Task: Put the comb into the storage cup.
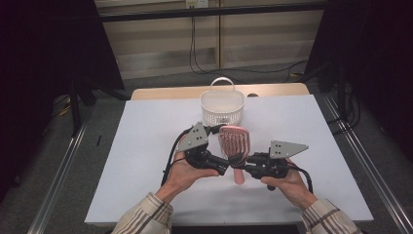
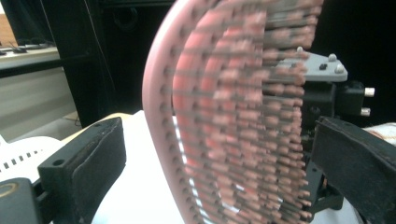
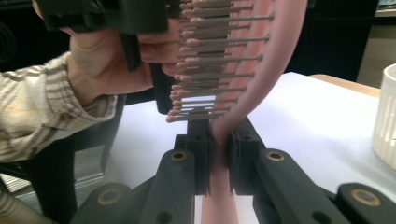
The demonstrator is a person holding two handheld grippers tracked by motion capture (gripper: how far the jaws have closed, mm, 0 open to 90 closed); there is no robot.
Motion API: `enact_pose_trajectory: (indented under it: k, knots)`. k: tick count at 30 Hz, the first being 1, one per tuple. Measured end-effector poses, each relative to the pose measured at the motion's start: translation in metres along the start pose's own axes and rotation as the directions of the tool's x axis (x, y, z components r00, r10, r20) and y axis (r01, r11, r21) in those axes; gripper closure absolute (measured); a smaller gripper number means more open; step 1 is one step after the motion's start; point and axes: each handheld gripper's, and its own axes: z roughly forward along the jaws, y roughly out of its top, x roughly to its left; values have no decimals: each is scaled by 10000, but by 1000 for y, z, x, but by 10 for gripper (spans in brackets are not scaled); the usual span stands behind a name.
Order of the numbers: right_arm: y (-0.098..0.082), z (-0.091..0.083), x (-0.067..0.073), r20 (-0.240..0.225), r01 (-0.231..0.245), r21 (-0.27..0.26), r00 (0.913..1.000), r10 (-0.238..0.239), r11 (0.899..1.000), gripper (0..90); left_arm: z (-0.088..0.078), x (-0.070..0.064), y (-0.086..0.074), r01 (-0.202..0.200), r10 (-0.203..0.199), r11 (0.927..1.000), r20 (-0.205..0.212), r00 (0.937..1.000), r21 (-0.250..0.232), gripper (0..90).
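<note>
The right tongs (image 3: 217,158) are clamped on the neck of a pink hairbrush (image 1: 235,141), holding it above the white counter (image 1: 146,146), likely steadying it for a handover. The left tongs (image 2: 205,163) stand open around its bristled head. A white basket (image 1: 222,108) waits just behind.

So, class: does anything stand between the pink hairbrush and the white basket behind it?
Nothing visible does. The right hand-held gripper is shut on the pink hairbrush at its neck, and the left hand-held gripper is open around its bristled head. The white sheet between the brush and the white basket is bare.
</note>
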Motion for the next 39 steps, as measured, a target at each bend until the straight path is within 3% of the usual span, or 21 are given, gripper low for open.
enact_pose_trajectory:
  k: [21,30,39]
  knots:
    - [-4,4,-1,-422,-102,160,9991,109,9998,819,5,-3,0,-140,134,9999,770,9969,71,177]
    - [-5,5,0,-597,-207,174,9980,217,9996,819,7,-3,-2,-34,18,9999,1131,9936,132,325]
    - [-5,5,-1,-666,-244,149,9975,254,9996,819,8,-2,-3,169,-205,9995,1479,9888,251,414]
